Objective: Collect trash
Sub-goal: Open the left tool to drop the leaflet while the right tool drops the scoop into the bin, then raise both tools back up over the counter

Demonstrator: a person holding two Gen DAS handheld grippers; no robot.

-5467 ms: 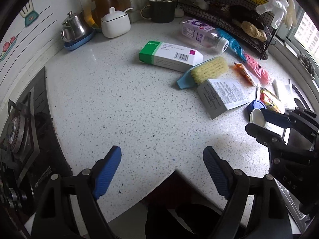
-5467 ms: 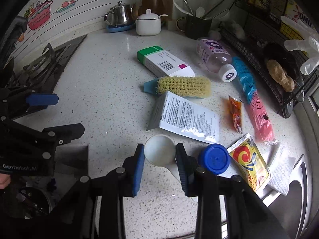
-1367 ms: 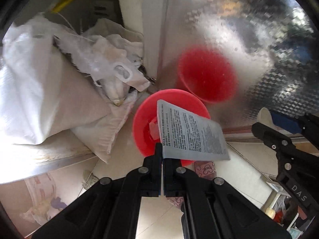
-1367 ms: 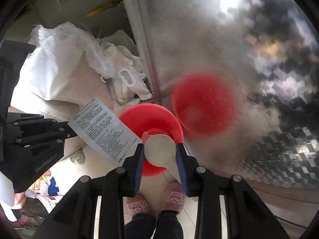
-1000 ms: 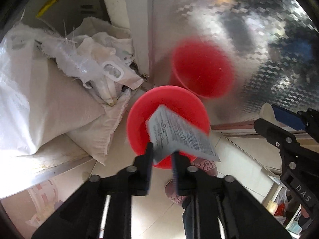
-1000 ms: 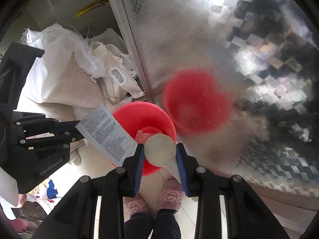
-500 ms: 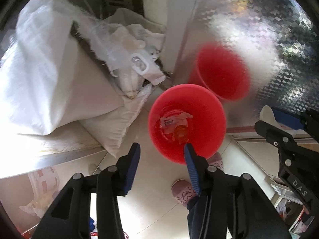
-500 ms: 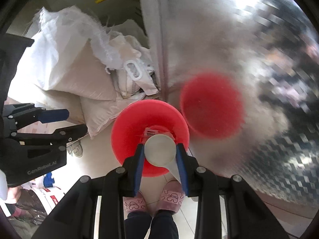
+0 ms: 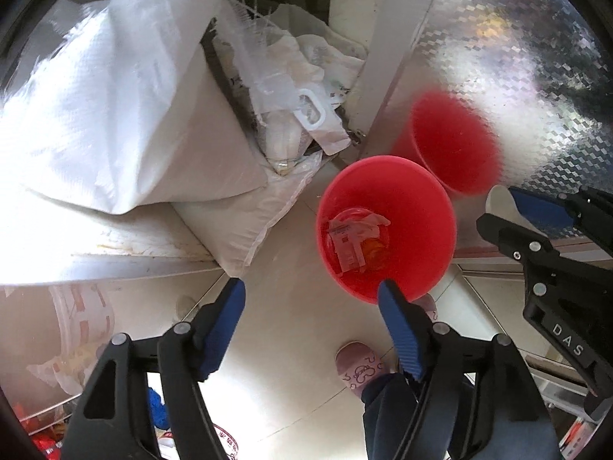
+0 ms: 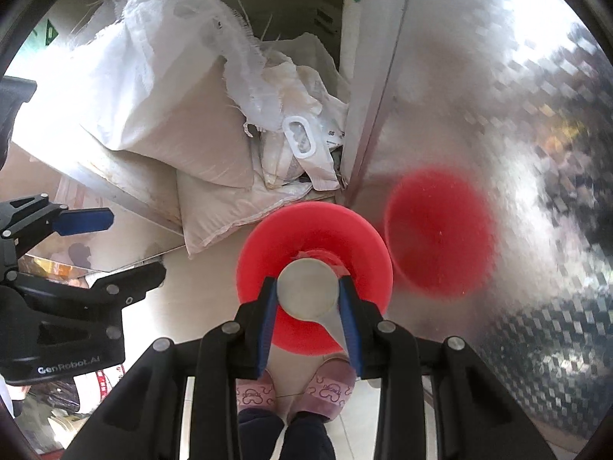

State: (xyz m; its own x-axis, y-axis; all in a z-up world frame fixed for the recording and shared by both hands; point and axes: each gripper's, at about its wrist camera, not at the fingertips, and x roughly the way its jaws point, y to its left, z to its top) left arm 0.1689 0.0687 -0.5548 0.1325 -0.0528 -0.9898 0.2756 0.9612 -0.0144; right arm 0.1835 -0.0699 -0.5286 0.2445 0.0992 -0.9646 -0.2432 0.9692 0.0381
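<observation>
Both my claws point down at the floor. My left claw has just been opening and now stands wide with nothing between its blue pads; the right-hand pad overlaps the near rim of the red bin in the left wrist view, while the other hangs over bare tile. My right claw is clamped on a white scoop, its round bowl pinched between the pads and its handle running back toward me, directly over the bin's mouth. Paper and wrappers lie at the bottom of the bin, the printed sheet among them as far as I can tell. The bin sits tight against a shiny patterned metal panel, which shows a blurred red reflection of it, so that side is closed off. Beyond the bin, white sacks are heaped against the panel's edge, one corner almost touching the rim. Open room lies on the near side: pale floor tiles with only my pink slippers just beside the bin's near rim. A metal ledge runs under the sacks at the left.
</observation>
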